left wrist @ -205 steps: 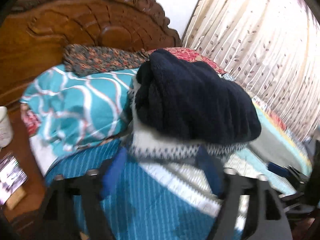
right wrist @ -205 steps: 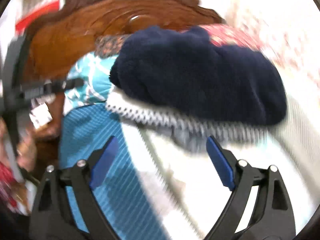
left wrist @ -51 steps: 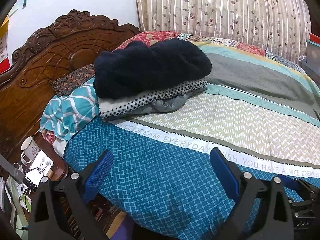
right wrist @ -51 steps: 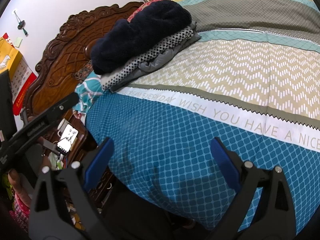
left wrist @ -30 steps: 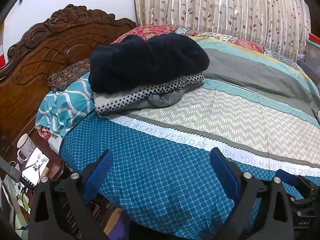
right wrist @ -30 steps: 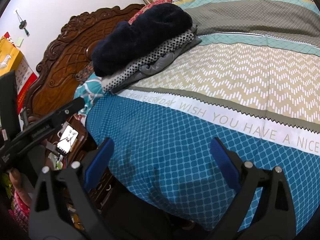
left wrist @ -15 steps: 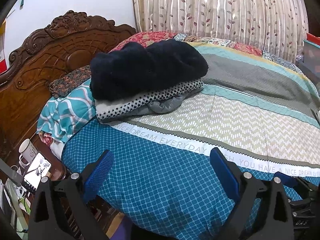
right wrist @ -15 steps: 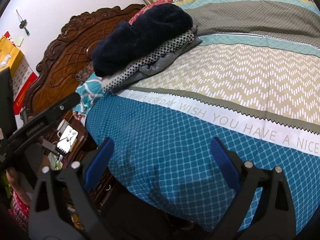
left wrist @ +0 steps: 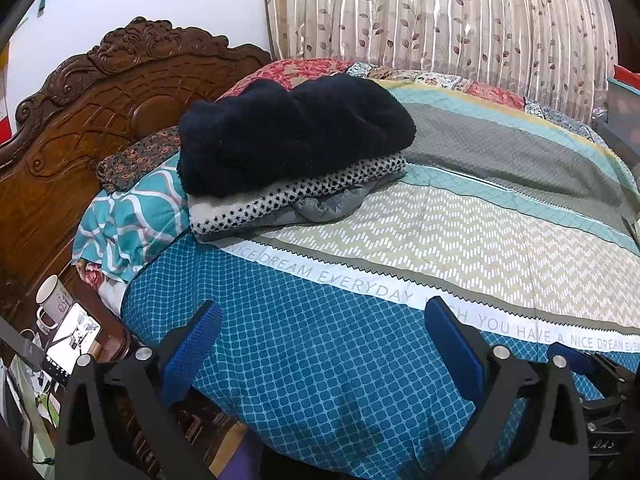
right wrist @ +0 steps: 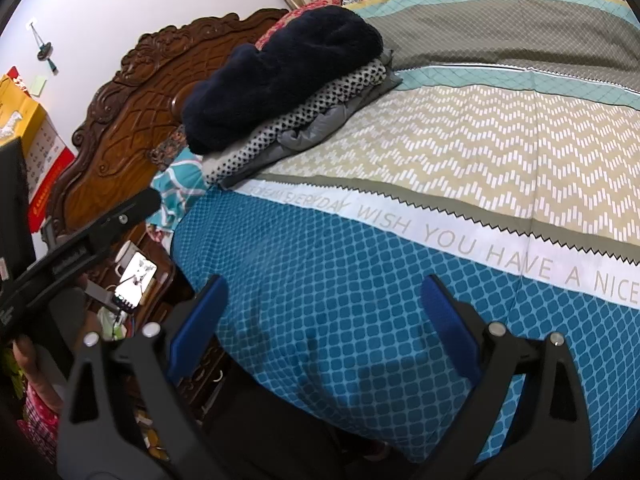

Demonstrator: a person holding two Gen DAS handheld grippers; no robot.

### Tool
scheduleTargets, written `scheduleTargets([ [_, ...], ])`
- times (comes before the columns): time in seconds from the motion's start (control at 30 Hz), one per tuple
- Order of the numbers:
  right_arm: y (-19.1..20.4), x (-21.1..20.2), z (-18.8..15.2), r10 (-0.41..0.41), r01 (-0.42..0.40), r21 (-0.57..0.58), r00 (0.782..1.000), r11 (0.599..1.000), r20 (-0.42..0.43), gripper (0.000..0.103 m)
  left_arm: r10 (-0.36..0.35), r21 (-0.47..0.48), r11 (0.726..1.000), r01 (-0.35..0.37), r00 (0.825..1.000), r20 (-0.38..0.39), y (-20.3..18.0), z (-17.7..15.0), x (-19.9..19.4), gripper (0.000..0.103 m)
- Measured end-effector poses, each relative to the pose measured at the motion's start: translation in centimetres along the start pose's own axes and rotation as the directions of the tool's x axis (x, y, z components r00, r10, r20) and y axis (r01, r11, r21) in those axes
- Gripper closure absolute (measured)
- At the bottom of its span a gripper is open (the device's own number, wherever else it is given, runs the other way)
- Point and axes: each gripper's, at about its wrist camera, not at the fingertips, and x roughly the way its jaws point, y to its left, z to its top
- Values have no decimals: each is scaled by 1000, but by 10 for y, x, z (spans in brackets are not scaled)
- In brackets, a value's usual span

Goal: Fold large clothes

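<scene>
A stack of folded clothes lies at the head of the bed: a dark navy fleece [left wrist: 292, 132] on top, a white garment with black dots [left wrist: 304, 198] under it, and a grey quilted one [left wrist: 332, 208] at the bottom. The stack also shows in the right wrist view [right wrist: 284, 68]. My left gripper [left wrist: 320, 344] is open and empty, held back over the bed's near edge, well short of the stack. My right gripper [right wrist: 322, 312] is open and empty, also over the blue part of the bedspread [right wrist: 360, 280].
A carved wooden headboard [left wrist: 100, 112] stands behind teal and floral pillows [left wrist: 128, 216]. A nightstand at the left holds a mug [left wrist: 54, 296] and a lit phone [left wrist: 72, 338]. Curtains [left wrist: 440, 16] hang behind the bed. The left gripper's body [right wrist: 80, 248] shows in the right wrist view.
Both grippers have drawn back from the stack, which they were close against several seconds ago. Over the last second the views shift only slightly; both jaws stay open.
</scene>
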Motion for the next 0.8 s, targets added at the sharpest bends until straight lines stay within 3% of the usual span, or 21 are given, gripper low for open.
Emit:
scheduleTargets([
  [0.3, 2, 1, -4, -2, 2, 9, 1000, 1000, -5, 10, 31, 16, 999, -31, 999, -19, -4, -3, 6, 10],
  [0.8, 0, 2, -4, -1, 1, 15, 1000, 1000, -8, 10, 10, -18, 1000, -13, 990, -141, 3, -12, 30, 10],
])
